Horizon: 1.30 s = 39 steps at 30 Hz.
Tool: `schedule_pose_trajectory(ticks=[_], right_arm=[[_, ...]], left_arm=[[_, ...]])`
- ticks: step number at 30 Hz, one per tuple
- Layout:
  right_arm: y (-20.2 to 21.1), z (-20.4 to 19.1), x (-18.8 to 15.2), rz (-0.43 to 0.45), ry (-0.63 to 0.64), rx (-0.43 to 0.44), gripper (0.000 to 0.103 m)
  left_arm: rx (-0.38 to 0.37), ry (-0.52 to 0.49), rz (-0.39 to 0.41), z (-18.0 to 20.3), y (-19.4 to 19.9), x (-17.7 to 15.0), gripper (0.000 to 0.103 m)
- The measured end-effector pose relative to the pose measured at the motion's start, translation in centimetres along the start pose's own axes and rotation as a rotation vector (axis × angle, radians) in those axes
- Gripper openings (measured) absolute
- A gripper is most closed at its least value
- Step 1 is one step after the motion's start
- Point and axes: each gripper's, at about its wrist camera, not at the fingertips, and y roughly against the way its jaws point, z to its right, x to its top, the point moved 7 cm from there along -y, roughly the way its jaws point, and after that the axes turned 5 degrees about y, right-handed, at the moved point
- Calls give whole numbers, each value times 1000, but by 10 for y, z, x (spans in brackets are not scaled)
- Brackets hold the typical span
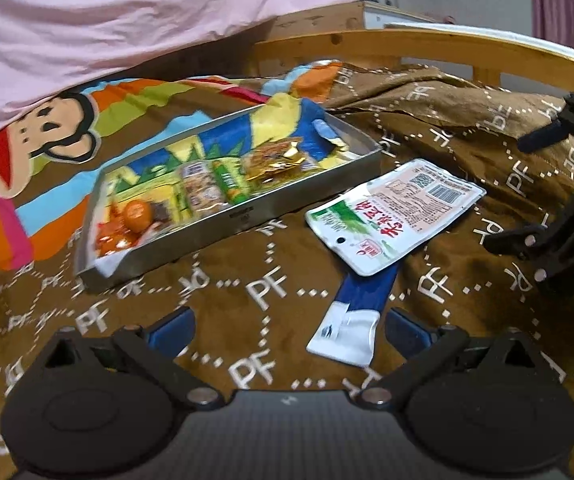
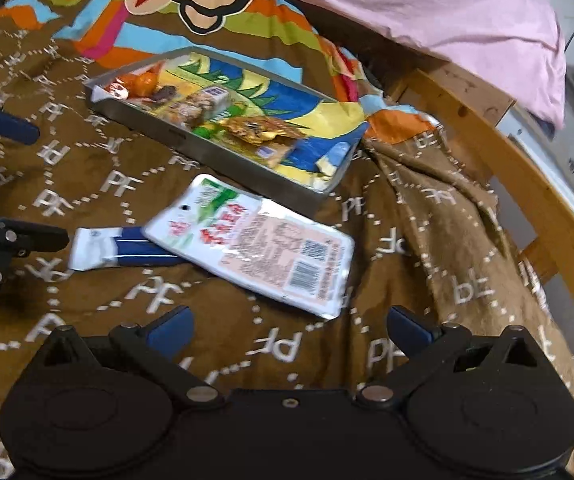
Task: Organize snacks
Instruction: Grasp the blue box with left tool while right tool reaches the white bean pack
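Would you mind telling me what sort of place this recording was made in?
Most likely a bedroom: the snack tray sits on a brown monkey-print bedspread, with a pink pillow and a wooden bed frame behind.

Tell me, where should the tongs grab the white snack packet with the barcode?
Probably by the barcode end of the white packet, coming from the right tongs' side. That corner lifts slightly off the blanket, while the other end lies on the blue packet.
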Motion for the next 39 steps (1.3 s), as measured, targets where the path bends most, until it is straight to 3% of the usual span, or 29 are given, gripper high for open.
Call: schedule_pose_trajectory(ticks=[7,14,18,23,29,31,34,39], right_arm=[[-29,9,-6,-19,16,-40,102],[-43,12,-6,4,52,-90,102],[-49,7,-4,31,107,-104,101],[-55,-10,1,59,256,-121,90],[-55,-22,7,95,341,-128,73],[-55,-23,7,91,344,-112,54],[-57,-25,6,81,356,-104,36],[-59,-27,6,73,351,-102,34]], left_arm=[[-67,-65,-45,16,-33,-3,103],[-77,-144,-29,34,-53,2,103],[-87,-126,-37,34,-61,4,103],[-122,-41,-83,27,-65,5,102],[-160,-40,-72,30,-58,7,83],[-172,-63,-70,35,-56,6,74],[-189,-89,-69,41,-55,5,63],[-187,-93,-89,45,-63,6,64]])
